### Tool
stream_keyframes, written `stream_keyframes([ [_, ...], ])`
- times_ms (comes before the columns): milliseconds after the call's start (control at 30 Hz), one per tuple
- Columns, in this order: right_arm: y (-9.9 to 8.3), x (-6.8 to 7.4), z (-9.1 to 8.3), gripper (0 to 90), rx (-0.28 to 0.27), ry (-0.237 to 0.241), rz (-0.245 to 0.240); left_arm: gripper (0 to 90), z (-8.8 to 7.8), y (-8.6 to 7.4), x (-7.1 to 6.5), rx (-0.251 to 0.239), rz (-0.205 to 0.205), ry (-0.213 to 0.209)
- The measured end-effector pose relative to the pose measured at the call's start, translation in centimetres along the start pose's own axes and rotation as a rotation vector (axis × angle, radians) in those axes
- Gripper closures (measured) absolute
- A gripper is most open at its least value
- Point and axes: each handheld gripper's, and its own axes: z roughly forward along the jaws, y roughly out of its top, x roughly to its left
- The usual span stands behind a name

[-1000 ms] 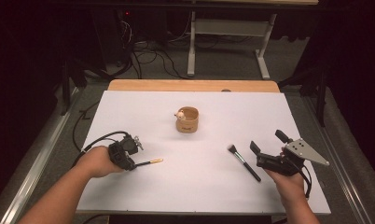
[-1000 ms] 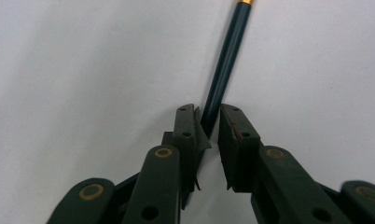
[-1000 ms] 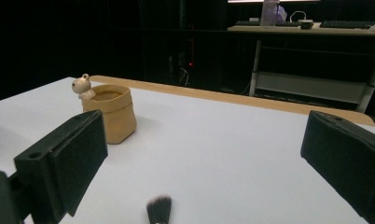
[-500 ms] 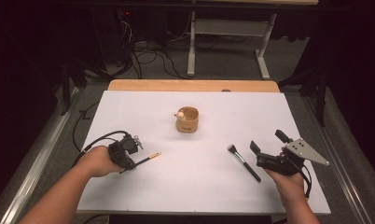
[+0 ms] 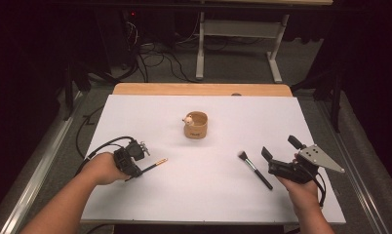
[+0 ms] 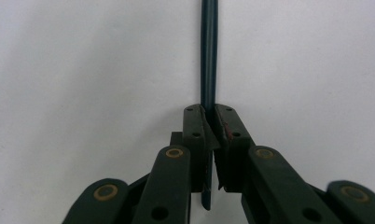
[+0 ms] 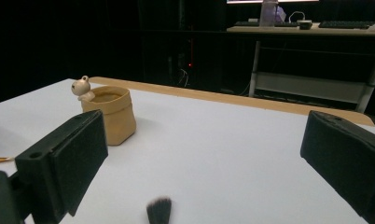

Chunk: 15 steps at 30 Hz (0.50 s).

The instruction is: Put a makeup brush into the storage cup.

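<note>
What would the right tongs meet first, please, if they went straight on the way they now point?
Probably nothing on the table. The open right tongs aim between the tan pot with its small figure and the far table edge. The makeup brush lies low beneath them. Depth is hard to judge.

Thin brush [image 6: 209,56]: tip cut off by top edge. Makeup brush [image 7: 158,211]: handle cut off by bottom edge, bristles blurred.

A cup [image 5: 196,125] stands mid-desk [image 5: 218,195]. Nearer the person, a thin brush [image 5: 152,166] lies to the cup's left and a makeup brush [image 5: 255,169] to its right.
</note>
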Motion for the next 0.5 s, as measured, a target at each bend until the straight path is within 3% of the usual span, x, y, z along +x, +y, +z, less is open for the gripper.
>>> stream_keyframes([
  [500, -0.02, -0.09, -0.03, 2.4, -0.003, 0.005, 0.001, 84.0, -0.09, -0.12, -0.08, -0.01, 0.001, 0.007],
])
